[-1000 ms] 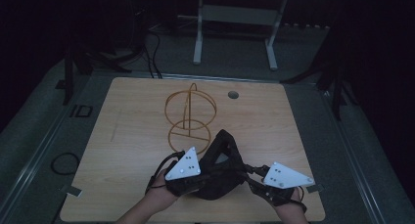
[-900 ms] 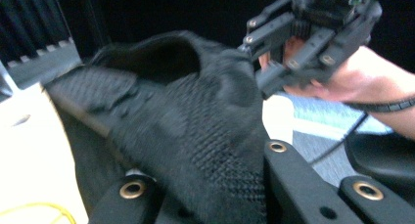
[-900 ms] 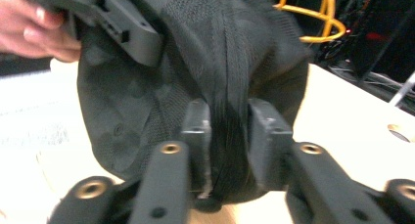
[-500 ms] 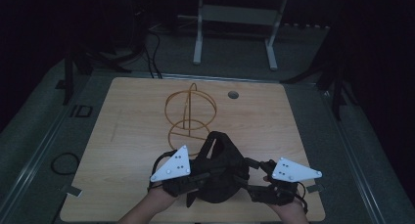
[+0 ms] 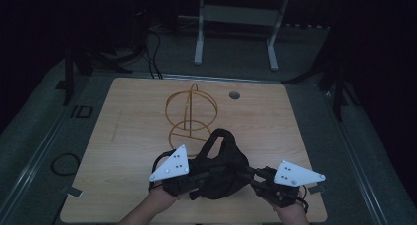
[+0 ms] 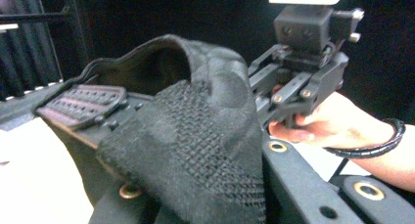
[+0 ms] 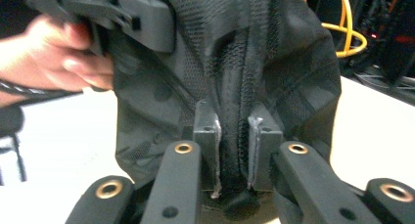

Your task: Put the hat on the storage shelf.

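Both claws clamp black mesh pouch (image 5: 216, 168) near wire stand (image 5: 191, 112): left claw (image 5: 189, 183) clenched on fabric, right claw (image 5: 251, 178) just closing on seam

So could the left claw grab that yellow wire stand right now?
Probably not yet. The left claw is shut on the black bag, which the right claw grips too. The yellow wire stand sits behind the bag with bare table around it, so it must let go first.

Dim lab, bare wooden table (image 5: 128, 136), floor cables (image 5: 152, 53), metal stand (image 5: 236, 18)
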`<state>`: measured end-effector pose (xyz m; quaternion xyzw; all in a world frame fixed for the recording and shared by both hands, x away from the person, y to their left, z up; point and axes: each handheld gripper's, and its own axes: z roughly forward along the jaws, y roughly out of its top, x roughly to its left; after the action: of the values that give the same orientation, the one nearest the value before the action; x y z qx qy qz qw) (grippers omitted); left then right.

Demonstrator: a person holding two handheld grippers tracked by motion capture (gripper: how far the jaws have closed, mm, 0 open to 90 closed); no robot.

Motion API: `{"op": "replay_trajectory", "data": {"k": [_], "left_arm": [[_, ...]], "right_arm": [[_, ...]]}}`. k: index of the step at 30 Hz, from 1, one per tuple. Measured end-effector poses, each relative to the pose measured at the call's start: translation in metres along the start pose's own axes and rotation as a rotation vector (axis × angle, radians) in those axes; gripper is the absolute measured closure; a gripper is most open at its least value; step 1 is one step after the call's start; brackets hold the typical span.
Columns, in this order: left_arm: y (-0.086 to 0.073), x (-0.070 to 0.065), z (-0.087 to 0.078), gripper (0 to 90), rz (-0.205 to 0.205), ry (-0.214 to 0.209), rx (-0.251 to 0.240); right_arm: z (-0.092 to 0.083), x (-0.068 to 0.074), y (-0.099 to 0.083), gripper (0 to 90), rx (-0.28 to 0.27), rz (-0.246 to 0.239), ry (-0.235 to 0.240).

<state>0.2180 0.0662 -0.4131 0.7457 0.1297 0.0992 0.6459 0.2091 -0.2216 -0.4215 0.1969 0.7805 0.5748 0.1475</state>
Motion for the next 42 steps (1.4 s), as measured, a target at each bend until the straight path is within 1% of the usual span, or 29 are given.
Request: {"op": "replay_trajectory", "data": {"k": [1, 2, 3, 6, 7, 8, 10, 11, 13, 15, 17, 19, 20, 22, 24, 25, 27, 28, 29, 30, 33, 34, 35, 37, 39, 42], "left_arm": [[0.0, 0.0, 0.001, 90.0, -0.004, -0.002, 0.002], [0.0, 0.001, 0.001, 90.0, -0.016, -0.004, 0.002], [-0.001, 0.002, 0.001, 89.9, -0.019, -0.01, 0.006], [-0.001, 0.002, 0.002, 88.1, -0.018, -0.006, 0.026], [-0.001, 0.002, 0.002, 86.7, -0.013, 0.002, 0.031], [-0.001, 0.002, 0.002, 83.2, -0.008, 0.013, 0.038], [-0.001, 0.002, 0.001, 77.9, -0.006, 0.02, 0.041], [-0.001, 0.002, 0.001, 72.0, -0.002, 0.032, 0.047], [0.0, 0.002, -0.001, 61.1, 0.005, 0.059, 0.05], [0.001, 0.003, -0.004, 46.5, -0.006, 0.079, 0.061], [0.0, 0.005, -0.008, 39.5, -0.008, 0.103, 0.068], [-0.001, 0.008, -0.012, 27.4, -0.024, 0.123, 0.082], [-0.002, 0.009, -0.014, 24.7, -0.023, 0.138, 0.079], [-0.005, 0.012, -0.019, 16.1, -0.035, 0.166, 0.077], [-0.009, 0.016, -0.025, 11.1, -0.045, 0.192, 0.067], [-0.01, 0.017, -0.028, 8.6, -0.053, 0.212, 0.066], [-0.015, 0.021, -0.035, 5.7, -0.062, 0.248, 0.058], [-0.017, 0.022, -0.039, 3.4, -0.064, 0.267, 0.06], [-0.02, 0.023, -0.043, 2.9, -0.069, 0.281, 0.061], [-0.023, 0.025, -0.048, 2.9, -0.064, 0.306, 0.067], [-0.032, 0.026, -0.06, 2.9, -0.038, 0.401, 0.079], [-0.035, 0.027, -0.064, 2.8, -0.033, 0.425, 0.089], [-0.038, 0.029, -0.068, 2.9, -0.038, 0.44, 0.093], [-0.045, 0.033, -0.077, 2.9, -0.065, 0.462, 0.098], [-0.052, 0.036, -0.085, 2.8, -0.083, 0.488, 0.1], [-0.063, 0.039, -0.097, 2.9, -0.111, 0.516, 0.102]], "right_arm": [[-0.001, 0.0, 0.001, 83.3, -0.003, -0.002, 0.002], [-0.002, 0.0, 0.003, 84.3, 0.002, -0.005, 0.005], [-0.003, 0.0, 0.004, 85.2, 0.006, -0.014, 0.005], [-0.006, 0.001, 0.009, 86.5, 0.006, -0.029, 0.004], [-0.008, 0.0, 0.01, 86.6, 0.002, -0.029, 0.005], [-0.009, -0.001, 0.011, 86.7, 0.0, -0.027, 0.007], [-0.012, -0.002, 0.015, 86.9, -0.005, -0.037, -0.005], [-0.013, -0.002, 0.017, 87.0, -0.006, -0.045, -0.005], [-0.015, -0.001, 0.021, 87.1, -0.004, -0.064, -0.029], [-0.019, -0.004, 0.025, 87.0, -0.012, -0.063, -0.033], [-0.023, -0.007, 0.029, 87.1, -0.023, -0.065, -0.041], [-0.028, -0.01, 0.034, 87.0, -0.03, -0.068, -0.049], [-0.029, -0.012, 0.037, 87.0, -0.027, -0.076, -0.057], [-0.031, -0.014, 0.044, 87.0, -0.022, -0.095, -0.075], [-0.032, -0.016, 0.051, 87.0, -0.016, -0.118, -0.095], [-0.032, -0.018, 0.055, 87.1, -0.017, -0.125, -0.104], [-0.032, -0.023, 0.062, 87.1, -0.024, -0.129, -0.112], [-0.033, -0.025, 0.066, 87.1, -0.028, -0.128, -0.115], [-0.032, -0.028, 0.069, 87.0, -0.031, -0.133, -0.117], [-0.031, -0.031, 0.073, 87.0, -0.034, -0.135, -0.121], [-0.028, -0.037, 0.084, 87.0, -0.036, -0.144, -0.124], [-0.026, -0.039, 0.088, 87.0, -0.034, -0.146, -0.126], [-0.023, -0.041, 0.092, 87.0, -0.035, -0.148, -0.125], [-0.018, -0.045, 0.098, 87.0, -0.031, -0.151, -0.121], [-0.011, -0.049, 0.105, 87.0, -0.024, -0.155, -0.12], [0.0, -0.054, 0.116, 86.9, -0.011, -0.157, -0.107]]}}
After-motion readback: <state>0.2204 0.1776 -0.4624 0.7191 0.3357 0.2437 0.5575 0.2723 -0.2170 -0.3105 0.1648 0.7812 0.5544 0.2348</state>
